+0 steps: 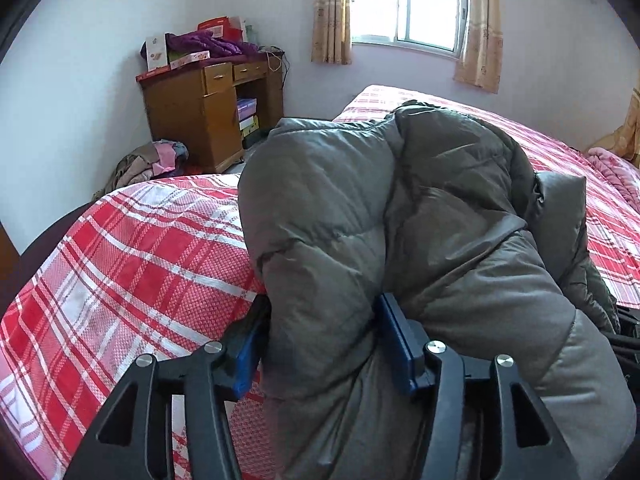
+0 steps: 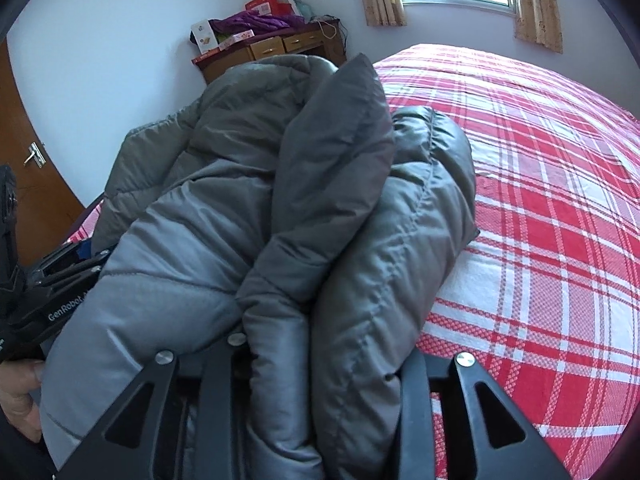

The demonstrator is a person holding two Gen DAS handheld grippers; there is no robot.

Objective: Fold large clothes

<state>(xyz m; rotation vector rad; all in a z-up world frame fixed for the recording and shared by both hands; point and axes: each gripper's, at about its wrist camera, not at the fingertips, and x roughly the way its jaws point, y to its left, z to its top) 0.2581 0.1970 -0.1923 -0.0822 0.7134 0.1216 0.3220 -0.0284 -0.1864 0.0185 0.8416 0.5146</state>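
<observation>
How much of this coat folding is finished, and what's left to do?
Done: the grey puffer coat is bunched double on the red plaid bed. In hand: the left gripper straddles a thick fold with blue pads beside it; the right gripper has padding between its jaws. Left: it is still lumpy, so flattening and squaring up remain.

Both views are taken close over the jacket (image 1: 400, 220), angled down across the bed (image 2: 540, 200); the desk (image 1: 208, 120) and window (image 1: 404, 4) are shared.
</observation>
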